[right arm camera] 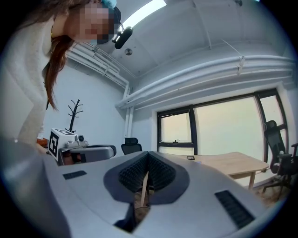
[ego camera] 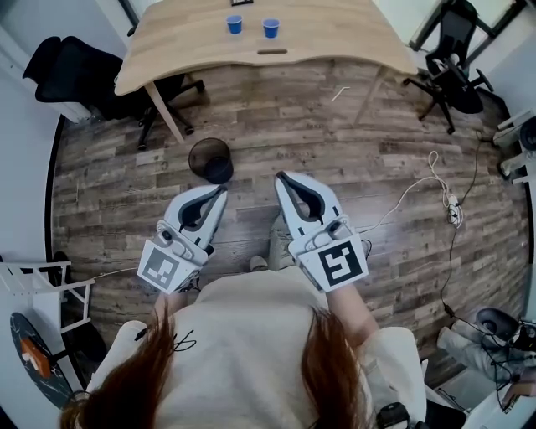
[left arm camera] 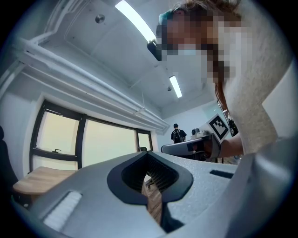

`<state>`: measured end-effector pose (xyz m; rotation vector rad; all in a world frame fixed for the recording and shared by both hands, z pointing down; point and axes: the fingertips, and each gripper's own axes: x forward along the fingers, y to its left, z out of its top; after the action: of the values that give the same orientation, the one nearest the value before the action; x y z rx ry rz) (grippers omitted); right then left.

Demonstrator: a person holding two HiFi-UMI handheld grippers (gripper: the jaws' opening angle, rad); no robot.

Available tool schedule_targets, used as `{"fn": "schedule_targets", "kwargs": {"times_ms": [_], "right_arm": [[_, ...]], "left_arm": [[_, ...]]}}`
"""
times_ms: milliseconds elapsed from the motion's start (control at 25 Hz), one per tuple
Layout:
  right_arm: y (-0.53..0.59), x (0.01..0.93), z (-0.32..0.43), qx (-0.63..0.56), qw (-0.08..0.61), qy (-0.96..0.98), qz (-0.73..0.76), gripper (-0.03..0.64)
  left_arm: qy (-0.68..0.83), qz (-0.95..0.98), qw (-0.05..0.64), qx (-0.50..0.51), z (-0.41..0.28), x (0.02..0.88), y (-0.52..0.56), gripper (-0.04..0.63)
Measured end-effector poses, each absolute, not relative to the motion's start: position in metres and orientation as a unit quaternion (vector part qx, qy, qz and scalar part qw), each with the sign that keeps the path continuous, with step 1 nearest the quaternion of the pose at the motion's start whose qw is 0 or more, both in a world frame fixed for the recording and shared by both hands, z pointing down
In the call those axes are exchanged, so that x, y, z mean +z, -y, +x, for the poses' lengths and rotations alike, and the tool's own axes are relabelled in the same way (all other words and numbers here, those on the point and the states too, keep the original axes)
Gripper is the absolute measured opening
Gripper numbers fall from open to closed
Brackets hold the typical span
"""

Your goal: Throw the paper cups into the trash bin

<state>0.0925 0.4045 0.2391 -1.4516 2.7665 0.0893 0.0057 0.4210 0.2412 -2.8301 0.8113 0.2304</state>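
Left gripper (ego camera: 221, 193) and right gripper (ego camera: 281, 178) are both clenched and empty, held side by side and pointing to 12 o'clock. Two small blue paper cups (ego camera: 234, 24) stand upright on the light wooden table (ego camera: 167, 42) at 12 o'clock, well apart from the grippers. The black round trash bin (ego camera: 210, 160) sits on the floor between them.

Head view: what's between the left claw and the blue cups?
Head view: the black trash bin stands just ahead of the left claw; beyond it, bare floor and the table edge before the blue cups.
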Motion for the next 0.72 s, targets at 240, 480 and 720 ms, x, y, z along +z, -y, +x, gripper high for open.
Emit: {"fn": "schedule_targets", "kwargs": {"times_ms": [240, 480, 720], "right_arm": [[-0.386, 0.242, 0.094, 0.031, 0.011, -0.887, -0.46, 0.011], [-0.348, 0.241, 0.101, 0.03, 0.014, -0.892, -0.45, 0.011], [-0.295, 0.24, 0.116, 0.024, 0.01, -0.898, -0.439, 0.011]], "left_arm": [[-0.281, -0.952, 0.092, 0.078, 0.005, 0.241, -0.405, 0.003], [-0.285, -0.951, 0.098, 0.069, 0.01, 0.245, -0.37, 0.003], [-0.296, -0.947, 0.102, 0.071, 0.026, 0.241, -0.315, 0.003]]}}
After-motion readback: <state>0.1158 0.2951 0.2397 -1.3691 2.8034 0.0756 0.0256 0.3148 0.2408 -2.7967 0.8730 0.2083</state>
